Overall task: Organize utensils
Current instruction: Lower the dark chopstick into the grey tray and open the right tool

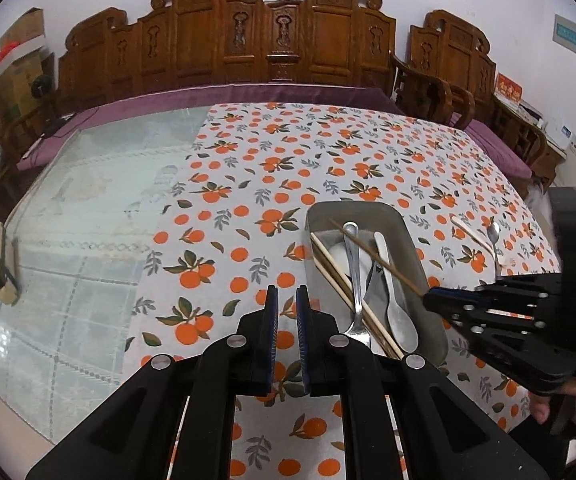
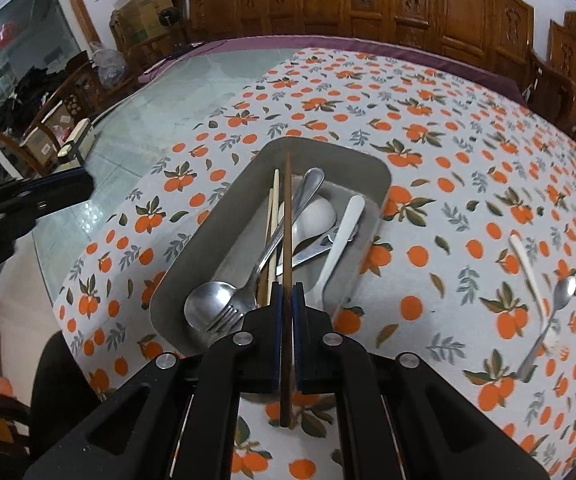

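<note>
A grey metal tray (image 2: 328,152) sits on the orange-print tablecloth (image 2: 448,160). In it lie a metal spoon (image 2: 208,308), a fork (image 2: 228,316), a white spoon (image 2: 316,216), a white-handled utensil (image 2: 344,236) and pale chopsticks (image 2: 274,208). My right gripper (image 2: 287,286) is shut on a brown chopstick (image 2: 287,220), which points out over the tray. A loose metal spoon (image 2: 556,312) and a pale stick (image 2: 526,268) lie on the cloth to the right. In the left wrist view my left gripper (image 1: 287,292) hovers left of the tray (image 1: 368,208), shut with nothing held. The right gripper (image 1: 428,300) holds the brown chopstick (image 1: 376,258) there.
Bare glass tabletop (image 1: 68,240) lies left of the cloth, with a pale wooden block (image 1: 2,264) at its left edge. Carved wooden chairs (image 1: 288,40) line the far side. A person's hand (image 1: 540,412) shows under the right gripper.
</note>
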